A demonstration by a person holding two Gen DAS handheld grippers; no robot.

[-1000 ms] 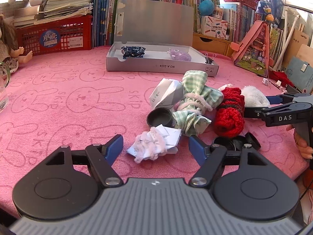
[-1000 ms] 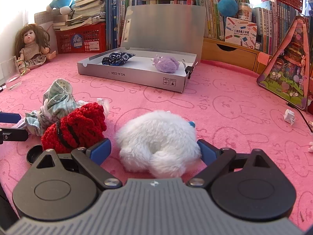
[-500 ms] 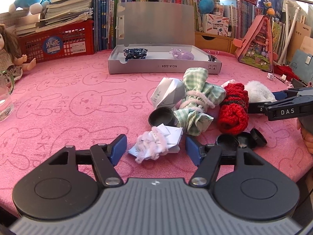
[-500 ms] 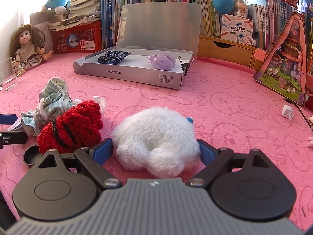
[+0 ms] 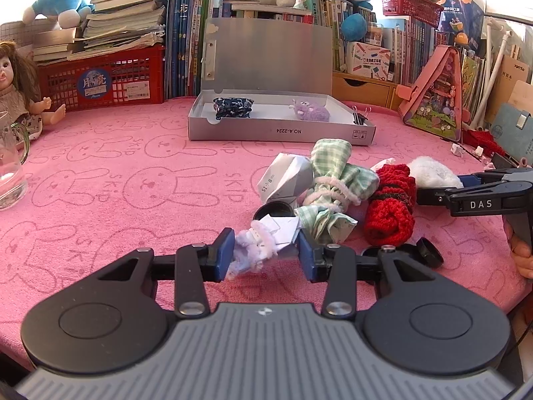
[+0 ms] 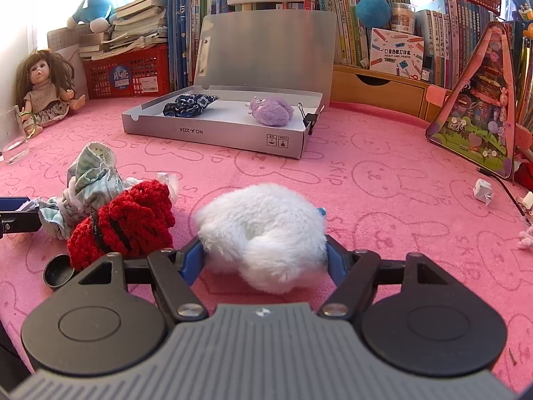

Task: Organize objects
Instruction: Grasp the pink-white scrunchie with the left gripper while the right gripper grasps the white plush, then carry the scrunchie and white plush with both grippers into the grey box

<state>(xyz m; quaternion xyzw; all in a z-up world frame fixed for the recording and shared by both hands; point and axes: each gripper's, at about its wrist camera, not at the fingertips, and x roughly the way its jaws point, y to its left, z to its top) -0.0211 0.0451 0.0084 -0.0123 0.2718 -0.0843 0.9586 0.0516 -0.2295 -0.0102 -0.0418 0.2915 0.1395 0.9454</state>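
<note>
Evidently light and crushable, the paper bundle (image 5: 266, 241) was pinched between the left hand-held gripper (image 5: 265, 254) pads at 6 o'clock on the surface (image 5: 133, 173). Soft white plush (image 6: 263, 233) was squeezed by the right hand-held gripper (image 6: 265, 260); its underside and the pad contact stayed hidden under fur.

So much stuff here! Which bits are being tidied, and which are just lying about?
Being tidied: paper bundle, white fluffy toy, red knit, checked cloth, open grey box.
Lying about: doll, red basket, books, glass.
</note>
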